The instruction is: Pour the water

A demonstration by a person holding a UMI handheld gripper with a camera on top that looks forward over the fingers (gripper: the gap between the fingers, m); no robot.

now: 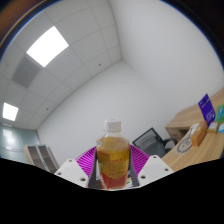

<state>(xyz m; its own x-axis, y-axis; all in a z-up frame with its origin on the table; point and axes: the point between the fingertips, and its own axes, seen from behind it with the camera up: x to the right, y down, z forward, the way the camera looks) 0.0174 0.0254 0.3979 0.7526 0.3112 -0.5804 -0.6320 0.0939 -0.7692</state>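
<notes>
The gripper [112,172] has both magenta pads [87,163] pressed against a clear bottle [112,155], one at each side of its lower body. The bottle stands upright between the fingers, holds amber liquid, and carries a white cap [113,126]. The view tilts upward. Beyond the bottle, a dark office chair [149,141] stands near a wooden desk [192,127]. A purple box [206,108] sits on the desk. White walls meet a tiled ceiling, where a bright light panel [47,46] is set.
</notes>
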